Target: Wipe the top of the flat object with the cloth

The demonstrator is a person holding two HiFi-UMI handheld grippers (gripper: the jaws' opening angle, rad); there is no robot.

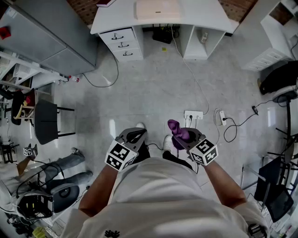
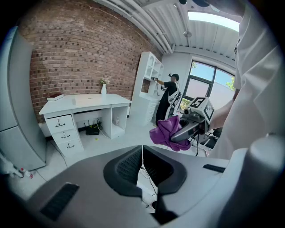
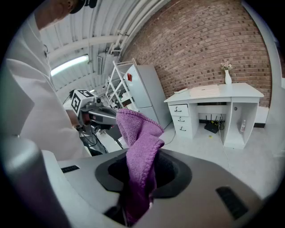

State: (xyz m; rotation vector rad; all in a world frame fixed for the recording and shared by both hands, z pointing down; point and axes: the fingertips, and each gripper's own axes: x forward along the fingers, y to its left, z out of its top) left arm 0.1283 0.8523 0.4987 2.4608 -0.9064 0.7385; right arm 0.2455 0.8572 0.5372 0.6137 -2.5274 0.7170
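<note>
My right gripper point(image 1: 181, 137) is shut on a purple cloth point(image 1: 176, 132), held close to my body above the floor. In the right gripper view the cloth point(image 3: 140, 151) rises out of the jaws and folds over. My left gripper point(image 1: 134, 136) sits beside it on the left, shut with nothing in it, its pads point(image 2: 129, 165) meeting along a thin line. A pale flat pad point(image 1: 157, 8) lies on the white desk point(image 1: 111, 16) well ahead of me; in the right gripper view the pad point(image 3: 205, 90) lies on the desktop. From the left gripper view, the cloth point(image 2: 166, 131) hangs in the right gripper point(image 2: 189, 129).
Drawers point(image 1: 122, 44) sit under the desk's left end. A grey cabinet point(image 1: 51, 37) stands at the left and white shelving point(image 1: 274, 39) at the right. A power strip point(image 1: 193, 114) and cables lie on the floor. A black chair point(image 1: 46, 122) stands left. Another person point(image 2: 168, 95) works at the far shelf.
</note>
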